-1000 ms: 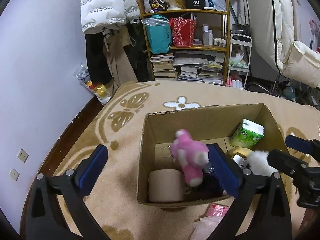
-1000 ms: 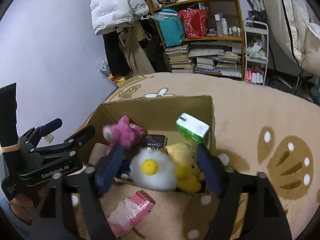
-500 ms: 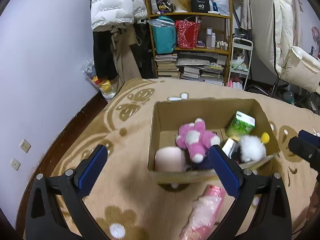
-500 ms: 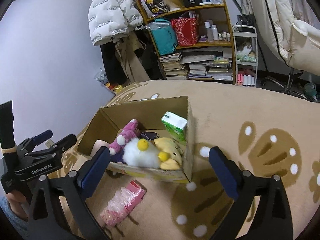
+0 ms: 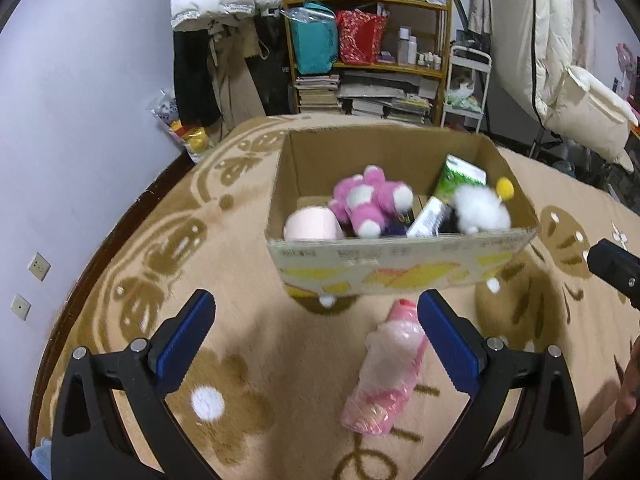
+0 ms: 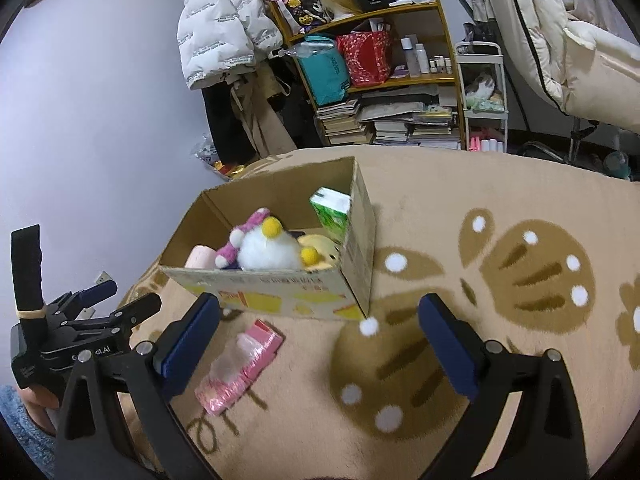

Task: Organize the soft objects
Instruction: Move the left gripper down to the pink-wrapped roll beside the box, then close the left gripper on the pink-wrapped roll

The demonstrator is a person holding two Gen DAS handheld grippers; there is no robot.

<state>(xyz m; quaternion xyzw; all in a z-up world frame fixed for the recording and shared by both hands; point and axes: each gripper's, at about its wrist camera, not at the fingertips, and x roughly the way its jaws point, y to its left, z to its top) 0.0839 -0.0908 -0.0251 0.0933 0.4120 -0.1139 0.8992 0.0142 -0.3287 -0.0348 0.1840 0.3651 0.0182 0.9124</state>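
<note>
- The cardboard box (image 5: 400, 268) sits open on the tan patterned carpet (image 5: 248, 264), yellow print on its near wall.
- Inside it: a fluffy pink-and-white plush (image 5: 370, 202), a white fuzzy toy (image 6: 270, 254) with yellow pompoms, a pale pink roll (image 5: 312, 226) and a green tissue pack (image 6: 332, 212).
- A pink plastic-wrapped packet (image 5: 386, 372) lies on the carpet just near the box.
- The left gripper (image 5: 316, 344) is spread wide and empty; the right gripper (image 6: 320, 342), its jaws just opened, holds nothing.

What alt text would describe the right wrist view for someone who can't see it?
An open right gripper hangs empty over a tan patterned carpet, facing a cardboard box holding a white plush toy, a pink plush toy and a green tissue pack. A pink plastic-wrapped packet lies on the carpet before the box; the left gripper shows at left.
</note>
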